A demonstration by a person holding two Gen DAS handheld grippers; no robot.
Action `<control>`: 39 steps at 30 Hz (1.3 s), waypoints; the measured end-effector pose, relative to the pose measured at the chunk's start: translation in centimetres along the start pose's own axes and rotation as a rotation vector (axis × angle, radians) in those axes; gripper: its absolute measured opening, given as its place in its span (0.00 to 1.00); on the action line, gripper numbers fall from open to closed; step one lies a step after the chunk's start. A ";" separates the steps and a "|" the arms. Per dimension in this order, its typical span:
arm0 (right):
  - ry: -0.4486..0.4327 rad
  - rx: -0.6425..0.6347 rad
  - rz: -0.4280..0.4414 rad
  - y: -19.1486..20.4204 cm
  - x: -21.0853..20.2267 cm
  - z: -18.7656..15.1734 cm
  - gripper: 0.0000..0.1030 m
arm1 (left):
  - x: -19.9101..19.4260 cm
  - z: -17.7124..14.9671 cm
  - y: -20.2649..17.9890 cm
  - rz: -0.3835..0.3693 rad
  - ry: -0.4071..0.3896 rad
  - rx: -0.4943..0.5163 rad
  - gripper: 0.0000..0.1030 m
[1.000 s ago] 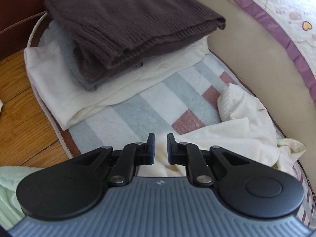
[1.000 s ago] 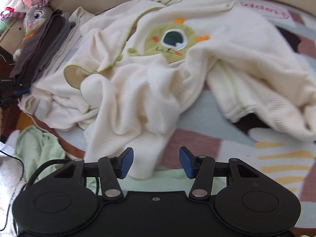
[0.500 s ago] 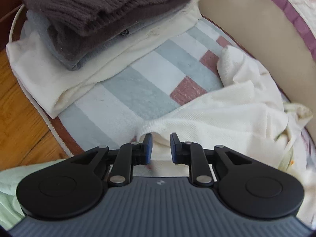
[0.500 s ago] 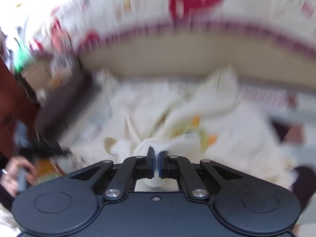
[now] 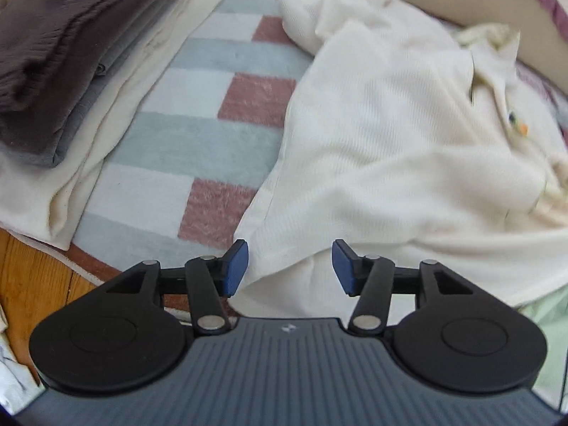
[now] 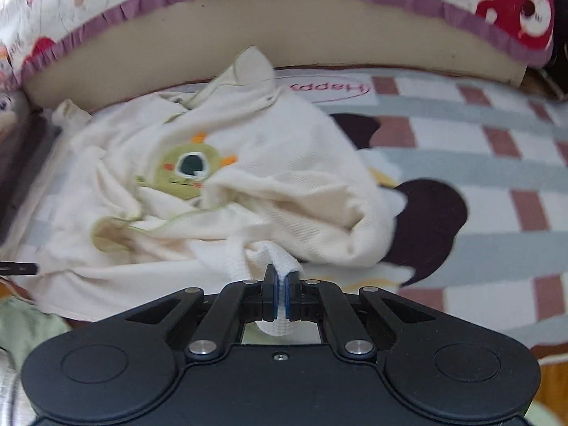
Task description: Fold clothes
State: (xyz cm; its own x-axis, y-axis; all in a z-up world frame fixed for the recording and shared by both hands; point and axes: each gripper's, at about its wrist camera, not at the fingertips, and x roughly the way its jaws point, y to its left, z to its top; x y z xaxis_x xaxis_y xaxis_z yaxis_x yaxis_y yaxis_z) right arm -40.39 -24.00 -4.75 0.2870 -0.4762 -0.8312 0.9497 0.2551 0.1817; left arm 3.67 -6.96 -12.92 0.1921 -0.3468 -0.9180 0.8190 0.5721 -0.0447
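Note:
A cream ribbed garment [image 6: 284,184] with a green one-eyed monster patch [image 6: 184,172] lies crumpled on the checked blanket [image 6: 479,163]. My right gripper [image 6: 281,296] is shut on a ribbed edge of this garment, and the cloth rises from the heap into the pads. In the left wrist view the same cream garment [image 5: 390,135] spreads to the right. My left gripper [image 5: 289,266] hangs over its near hem; its jaws are opening, the hem lies between the blue pads, and neither pad presses on it.
A stack of folded clothes, dark brown [image 5: 46,35] on grey and cream, sits at the left on the blanket [image 5: 198,131]. A beige cushion edge [image 6: 248,32] with purple-frilled cover runs behind. Wooden floor [image 5: 32,277] shows lower left. A pale green cloth [image 6: 25,323] lies nearby.
My right gripper shut on the garment's ribbed edge and lifted it. My left gripper swung from the folded stack over to the garment's hem and its jaws spread apart.

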 end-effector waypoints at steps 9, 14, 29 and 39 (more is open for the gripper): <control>-0.005 0.005 0.010 -0.1 1.9 0.7 0.05 | 3.3 -0.4 -1.5 0.081 0.133 0.171 0.82; -0.002 -0.001 0.027 -0.5 1.8 0.0 0.04 | 3.5 -0.5 -2.9 0.186 0.052 0.273 0.61; -0.040 -0.040 0.430 -0.4 -14.7 2.8 0.04 | -25.0 -4.6 -0.8 0.210 -0.547 0.299 0.04; 0.282 -0.031 0.239 -0.6 -8.4 -7.8 0.04 | -16.1 -12.0 0.3 0.134 -0.083 0.281 0.05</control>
State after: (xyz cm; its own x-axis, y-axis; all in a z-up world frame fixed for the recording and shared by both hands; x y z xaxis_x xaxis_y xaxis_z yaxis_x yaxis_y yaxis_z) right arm -44.38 -13.57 -1.94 0.4505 -0.1506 -0.8800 0.8545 0.3582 0.3761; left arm -5.63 7.74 -2.84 0.3426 -0.3481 -0.8726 0.8984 0.3932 0.1958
